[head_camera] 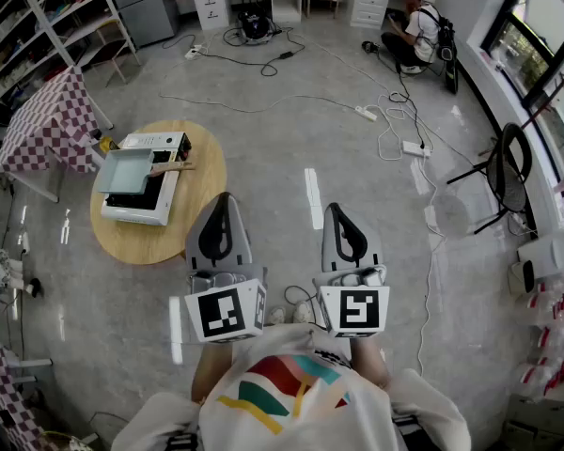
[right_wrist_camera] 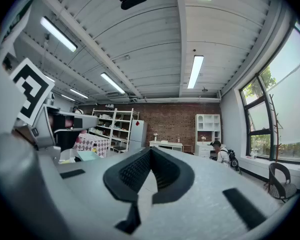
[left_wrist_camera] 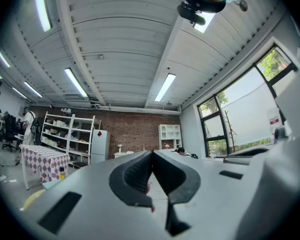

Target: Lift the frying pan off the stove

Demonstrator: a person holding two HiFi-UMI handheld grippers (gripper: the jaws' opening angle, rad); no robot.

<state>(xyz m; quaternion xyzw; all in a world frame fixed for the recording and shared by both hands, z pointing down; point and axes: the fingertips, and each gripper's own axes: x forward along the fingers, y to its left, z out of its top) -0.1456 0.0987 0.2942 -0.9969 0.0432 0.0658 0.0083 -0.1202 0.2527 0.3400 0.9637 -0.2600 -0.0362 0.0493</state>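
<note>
A pale green square frying pan point(head_camera: 127, 169) with a wooden handle point(head_camera: 174, 168) sits on a white stove point(head_camera: 148, 205) on a round wooden table point(head_camera: 205, 181) at the left of the head view. My left gripper point(head_camera: 226, 196) and right gripper point(head_camera: 335, 207) are held side by side in front of my chest, over the bare floor, well short of the table. Both point forward. In the left gripper view the left gripper point(left_wrist_camera: 152, 153) has its black pads pressed together with nothing between them. The right gripper point(right_wrist_camera: 150, 149) is shut and empty as well.
A table with a checked cloth point(head_camera: 52, 120) and white shelves point(head_camera: 56, 17) stand at the far left. Cables and power strips point(head_camera: 385, 120) trail across the grey floor ahead. A person point(head_camera: 418, 26) crouches at the back right; a black chair point(head_camera: 508, 177) stands by the windows.
</note>
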